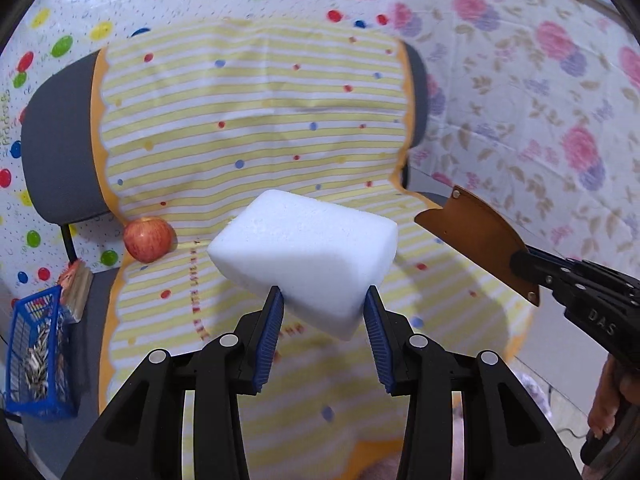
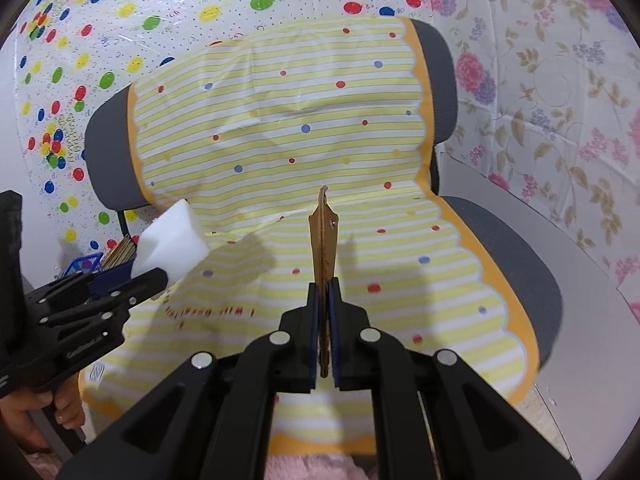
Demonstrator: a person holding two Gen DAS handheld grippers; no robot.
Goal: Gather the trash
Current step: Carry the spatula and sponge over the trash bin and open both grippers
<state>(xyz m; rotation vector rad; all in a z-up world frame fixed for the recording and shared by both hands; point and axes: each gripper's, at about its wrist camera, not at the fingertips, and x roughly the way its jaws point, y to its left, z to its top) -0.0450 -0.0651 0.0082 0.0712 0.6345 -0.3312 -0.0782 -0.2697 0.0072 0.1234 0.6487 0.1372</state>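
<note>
Left wrist view: the left gripper (image 1: 323, 300) carried a white foam block (image 1: 304, 256) clamped between its blue pads (image 1: 270, 332), one lower corner of the block seated between the jaws and the rest projecting up and forward, clear of the chair (image 1: 60, 140) below. The chair's seat and back were draped with a yellow-striped, dotted cover (image 1: 256, 120). A red apple (image 1: 148, 239) rested on the cover at the left, where seat met back. Beside the chair, at the left edge, stood a blue mesh basket (image 1: 36, 360) holding small pale-and-dark scraps, too small to identify. At the right, the right gripper (image 1: 532, 268) entered the view holding a flat brown cardboard piece (image 1: 476, 236), raised above the seat; part of the person's hand (image 1: 612, 396) showed beneath it.

Right wrist view: the right gripper (image 2: 323, 292) had its jaws clenched on the cardboard piece (image 2: 323, 240), seen edge-on and standing upright between the pads over the cover (image 2: 280, 128) on the seat of the chair (image 2: 520, 248). At the left, the left gripper (image 2: 156, 276) held the foam block (image 2: 170, 236) aloft, with the person's hand (image 2: 40, 412) on its handle. Spotted and floral sheets (image 2: 540, 80) hung behind the chair.
</note>
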